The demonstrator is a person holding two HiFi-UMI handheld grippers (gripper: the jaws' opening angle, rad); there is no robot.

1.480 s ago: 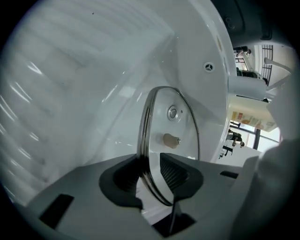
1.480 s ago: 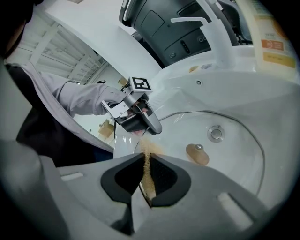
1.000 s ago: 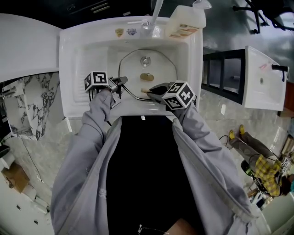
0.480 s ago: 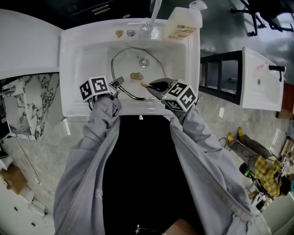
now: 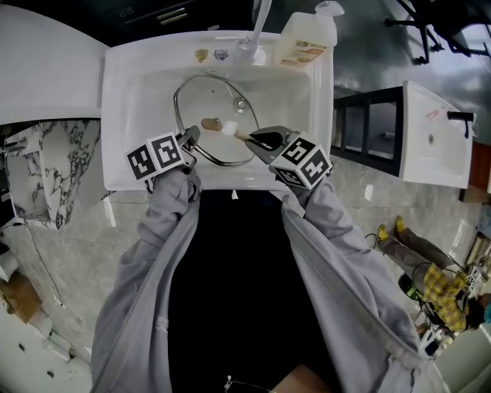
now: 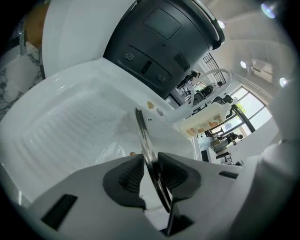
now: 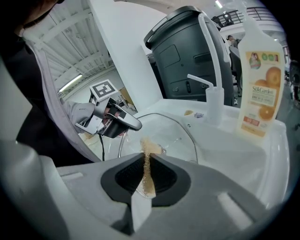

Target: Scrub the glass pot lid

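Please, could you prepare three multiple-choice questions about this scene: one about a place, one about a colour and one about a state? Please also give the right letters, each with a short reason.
1. Where does the plastic bottle stand?
A. inside the basin
B. on the back rim of the sink, to the right of the faucet in the head view
C. on the floor

2. What colour is the sink?
A. black
B. white
C. green

3. In what state is the glass pot lid?
A. lying flat and untouched in the basin
B. hanging on the faucet
C. tilted up, with its rim between the jaws of the left gripper

Answers:
1 B: the head view shows it on the ledge beside the faucet.
2 B: basin and rim are white in every view.
3 C: the left gripper view shows the pads on the rim, though the jaws have just been opening.
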